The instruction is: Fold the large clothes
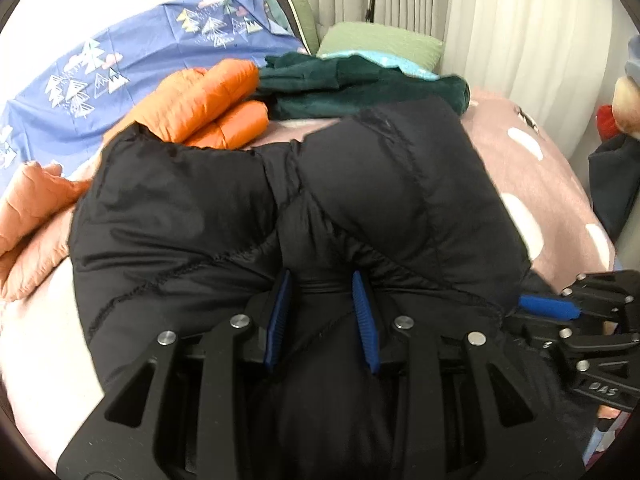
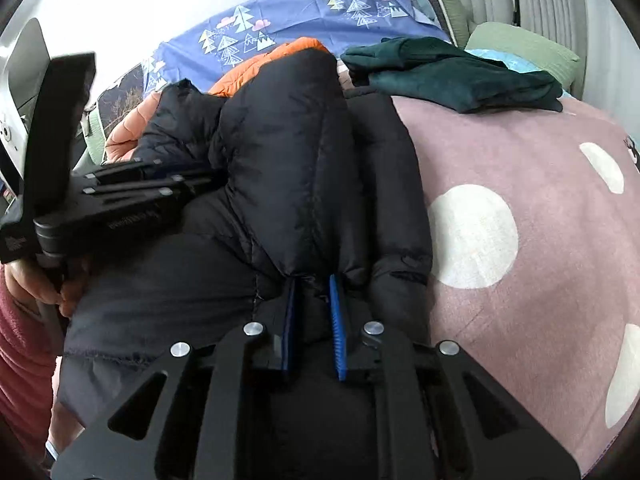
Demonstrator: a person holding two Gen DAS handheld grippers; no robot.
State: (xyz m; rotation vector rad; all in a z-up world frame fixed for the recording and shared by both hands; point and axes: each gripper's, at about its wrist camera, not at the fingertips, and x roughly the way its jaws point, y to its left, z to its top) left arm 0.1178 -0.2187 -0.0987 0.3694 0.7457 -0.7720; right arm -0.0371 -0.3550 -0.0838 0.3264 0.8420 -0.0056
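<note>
A black puffer jacket (image 1: pixel 248 204) lies bunched on a pink bed blanket (image 1: pixel 532 168). My left gripper (image 1: pixel 322 280) is shut on a thick fold of the jacket, its blue pads (image 1: pixel 280 312) pressed into the fabric. My right gripper (image 2: pixel 314 280) is shut on another fold of the same black jacket (image 2: pixel 280 152), near its right edge. The right gripper also shows in the left wrist view (image 1: pixel 548 306) at the jacket's right side. The left gripper shows in the right wrist view (image 2: pixel 120 188) at the left, its fingertips hidden in the jacket.
An orange puffer jacket (image 1: pixel 208 100) lies behind the black one. A dark green garment (image 1: pixel 360 84) lies folded at the back. A blue patterned sheet (image 1: pixel 120 60), a green pillow (image 1: pixel 380 42) and curtains (image 1: pixel 520 20) are beyond. The pink blanket with white dots (image 2: pixel 520 200) extends right.
</note>
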